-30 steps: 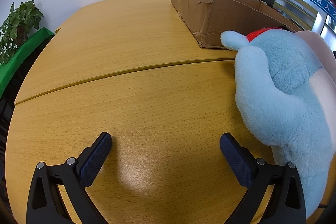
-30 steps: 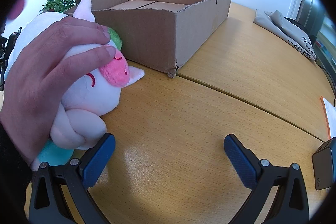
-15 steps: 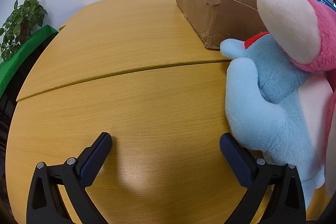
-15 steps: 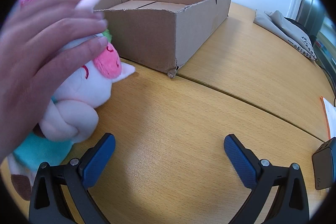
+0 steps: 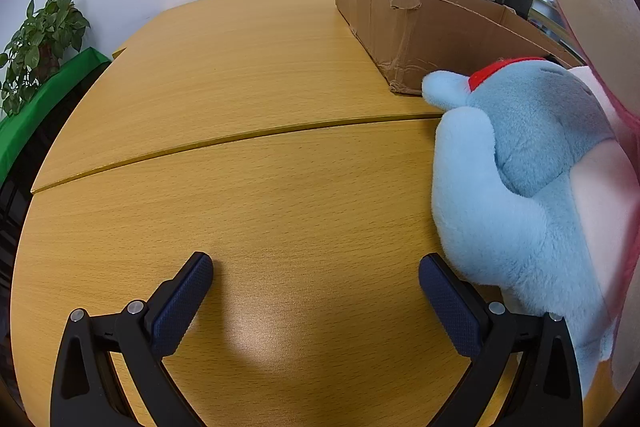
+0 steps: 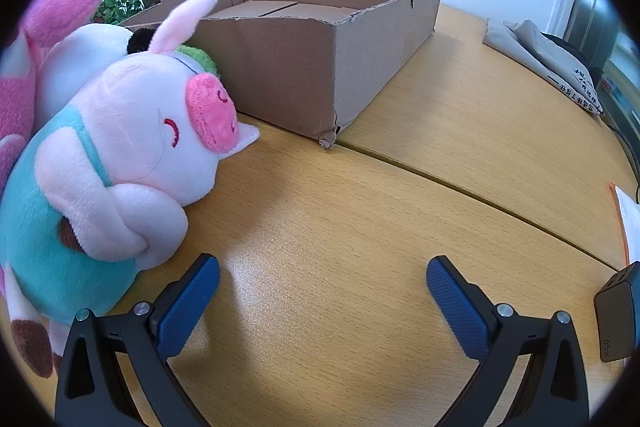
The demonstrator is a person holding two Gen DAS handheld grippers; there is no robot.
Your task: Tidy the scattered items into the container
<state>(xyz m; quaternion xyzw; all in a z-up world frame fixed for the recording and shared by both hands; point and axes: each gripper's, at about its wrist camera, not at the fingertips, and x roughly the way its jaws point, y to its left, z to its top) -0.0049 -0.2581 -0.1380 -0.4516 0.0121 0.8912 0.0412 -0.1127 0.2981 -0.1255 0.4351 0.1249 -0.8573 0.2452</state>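
Cardboard box (image 6: 332, 67) as landmark: open-topped, low-walled, standing on the wooden desk (image 6: 360, 227), floor bare of toys as far as visible, so judged ready to receive. Near corner torn, probably no obstacle to dropping things in over the wall.

Pink pig plush (image 6: 132, 163), in a teal outfit, lying on its side just in front of the box's near wall, snout turned toward the torn corner, apparently dumped there rather than posed. Behind it, closer to the box, part of a white-and-pink plush (image 6: 60, 39) and a scrap of green; too hidden to name further. Blue plush (image 5: 520, 179) with a red collar, sitting just off the box's near left corner, leaning against a larger pink toy (image 5: 592, 7) cut off at the frame edge.

Right claw (image 6: 323, 301) spread wide, gripping nothing, low over bare desk on the near side of the box, left pad just beside the pig's body. Left claw (image 5: 316, 297) likewise spread and unloaded, right pad next to the blue plush's lower body, whether touching cannot be told. Both seemingly parked beside a toy, ready for a sideways reach.

Task judged barely begun: all visible toys outside the box. Soft, bulky bodies likely to squash under the pads, so a pinch on a limb or ear looks safest.
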